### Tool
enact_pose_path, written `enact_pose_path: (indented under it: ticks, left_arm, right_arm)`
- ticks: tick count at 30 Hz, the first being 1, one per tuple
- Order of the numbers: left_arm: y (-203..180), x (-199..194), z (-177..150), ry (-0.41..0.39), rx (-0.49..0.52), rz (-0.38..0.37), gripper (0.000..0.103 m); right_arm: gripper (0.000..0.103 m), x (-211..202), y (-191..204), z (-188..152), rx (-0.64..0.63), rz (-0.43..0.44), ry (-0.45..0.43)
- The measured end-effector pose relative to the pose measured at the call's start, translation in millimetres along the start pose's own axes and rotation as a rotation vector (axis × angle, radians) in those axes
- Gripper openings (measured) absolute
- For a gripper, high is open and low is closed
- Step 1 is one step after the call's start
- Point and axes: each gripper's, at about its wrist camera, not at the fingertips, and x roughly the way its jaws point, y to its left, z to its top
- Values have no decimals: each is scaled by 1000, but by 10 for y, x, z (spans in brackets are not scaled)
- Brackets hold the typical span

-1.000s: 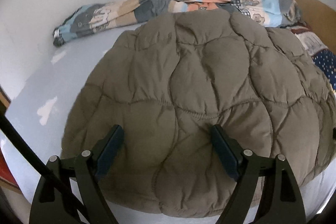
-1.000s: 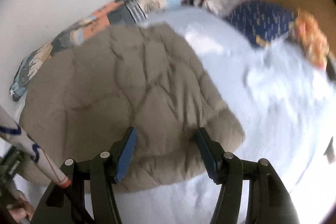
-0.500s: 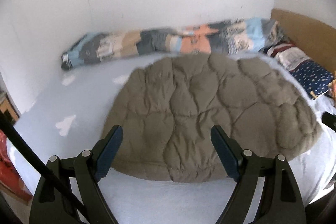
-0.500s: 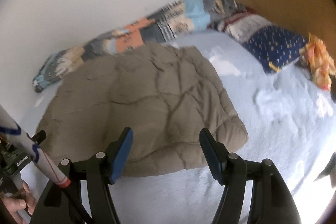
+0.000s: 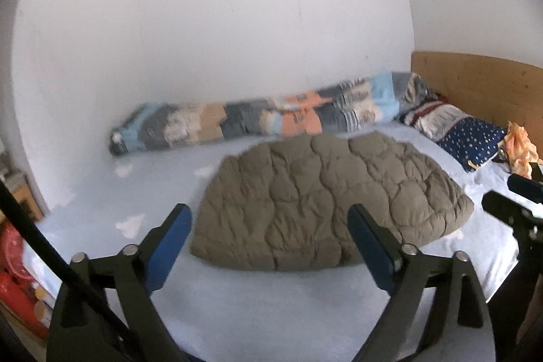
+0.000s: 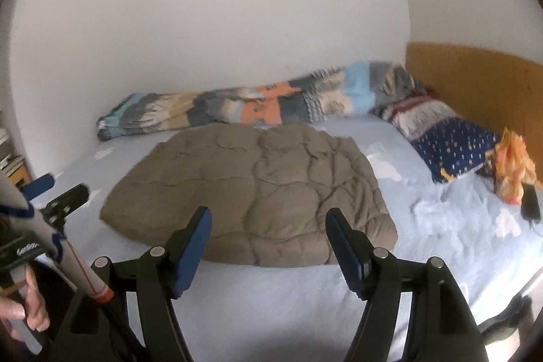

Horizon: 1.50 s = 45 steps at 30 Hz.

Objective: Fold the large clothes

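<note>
Both grippers off the bed, nothing held. My left gripper [image 5: 269, 240] has jaws spread wide, low centre of frame, w/ the folded brown jacket [image 5: 325, 202] lying flat on the light-blue sheet [image 5: 271, 311] just beyond the tips, mid-frame. Right gripper [image 6: 268, 243]: jaws spread too, same jacket [image 6: 258, 192] centre frame, not touching. Rolled patchwork blanket [image 6: 244, 111] along the wall behind it; pillow [image 6: 451, 148] at right by the wooden headboard [image 6: 475, 80].
</note>
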Motion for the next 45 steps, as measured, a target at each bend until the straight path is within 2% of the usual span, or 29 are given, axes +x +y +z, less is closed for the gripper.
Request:
enact_pose_path:
  ticks: [3,9,13,14,17,20,26,29,31,34,39,41,45]
  left_arm:
    - [-33,-171,115,-40,13,11,100]
    - [38,-154,220,8,-28,-22,103]
    - [141,19,148,62,-24,74,103]
    - [156,68,124,78,-23,87,103]
    - [200,181,70,103,-36,52,103]
    - [103,276,71,119,-1,104,103]
    - [-115,300,105,138,69,131,103]
    - [-133,200,243,117,64,108,103]
    - [-120,140,327,143,41,61,103]
    - [-93,35,446,174,20,25,103]
    - [-16,-152,462,178,-1,34,103]
    - [-12,-149,411,202,-2,55,103]
    - [-5,-142,348,236,1,38,103]
  right_arm:
    - [79,-284,146,-55,-56,23,-65]
    - [82,-535,200,18,-70,27,-143]
    - [86,-506,185,125,-85,-4,-171]
    - [87,-468,184,115,-92,-12,-173]
    - [87,-275,135,31,-77,-24,-136]
    - [87,-62,81,-17,-37,-19,-64]
    - [87,-61,13,17,-7,-45,-69]
    - [87,-335,82,171,-24,-35,-119]
    - [93,-615,194,299,-73,-33,-179]
    - [96,-945,270,450,-40,43,-212]
    - [98,-964,407,470,-49,55,-170]
    - [98,-873,430,436,-39,62,-126]
    - [98,-769,473,377,-17,61,-77]
